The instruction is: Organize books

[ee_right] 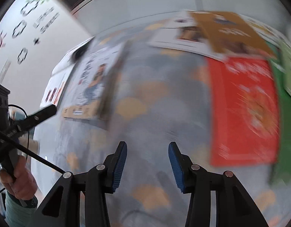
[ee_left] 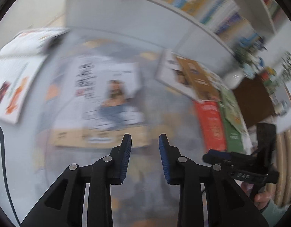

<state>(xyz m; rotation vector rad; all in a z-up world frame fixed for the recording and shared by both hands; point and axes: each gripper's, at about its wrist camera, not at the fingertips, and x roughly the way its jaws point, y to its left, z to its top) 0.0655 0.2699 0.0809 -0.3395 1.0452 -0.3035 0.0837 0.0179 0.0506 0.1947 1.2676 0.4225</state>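
Both views are blurred. My left gripper (ee_left: 145, 139) hangs open and empty above the table, just short of a white magazine with a seated figure on its cover (ee_left: 109, 92). To its right lie a red book (ee_left: 210, 124), a green book (ee_left: 233, 124) and a brown-covered book (ee_left: 198, 79) overlapping them. My right gripper (ee_right: 147, 147) is open too, nothing between its blue pads, over bare cloth left of the red book (ee_right: 243, 109). The brown book (ee_right: 228, 32) and the white magazine (ee_right: 94, 81) lie farther off. The left gripper (ee_right: 50, 110) shows at that view's left edge.
A grey cloth with orange patches (ee_right: 145, 98) covers the table. An open white book (ee_left: 15, 75) lies at the far left. A white shelf (ee_left: 164, 11) packed with books runs behind. A hand and sleeve (ee_right: 18, 185) hold the left tool. The right tool (ee_left: 240, 158) sits low right.
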